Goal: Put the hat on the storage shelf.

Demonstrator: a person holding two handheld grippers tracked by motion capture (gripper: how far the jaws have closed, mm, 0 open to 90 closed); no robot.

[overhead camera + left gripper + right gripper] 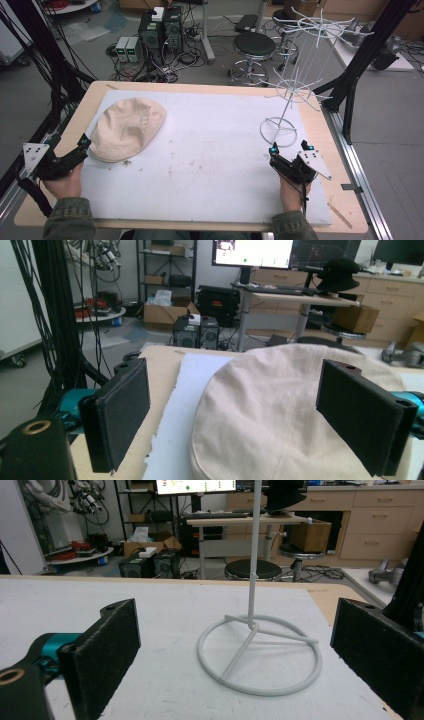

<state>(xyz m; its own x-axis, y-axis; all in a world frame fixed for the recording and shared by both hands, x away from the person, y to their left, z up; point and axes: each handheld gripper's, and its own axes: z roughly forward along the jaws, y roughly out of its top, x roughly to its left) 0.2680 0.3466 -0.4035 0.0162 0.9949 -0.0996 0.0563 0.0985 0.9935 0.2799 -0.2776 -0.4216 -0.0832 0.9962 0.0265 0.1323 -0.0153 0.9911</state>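
Observation:
A beige flat cap [126, 128] lies on the white mat [210, 150] at the left. In the left gripper view the cap [280, 410] sits just ahead of the open left gripper [245, 415], partly between its jaws. In the high view the left gripper [82, 145] rests at the cap's near-left edge. A white wire hat stand [295, 85] rises at the right, its ring base [278, 132] on the mat. The right gripper [290, 148] is open just in front of that base, whose ring [259, 655] lies between the jaws in the right gripper view [235, 655].
The wooden table [65, 130] shows around the mat. Black frame posts [360, 55] stand at the right and cables [45, 65] hang at the left. Beyond the table are stools [254, 47] and computer boxes [160, 30] on the floor.

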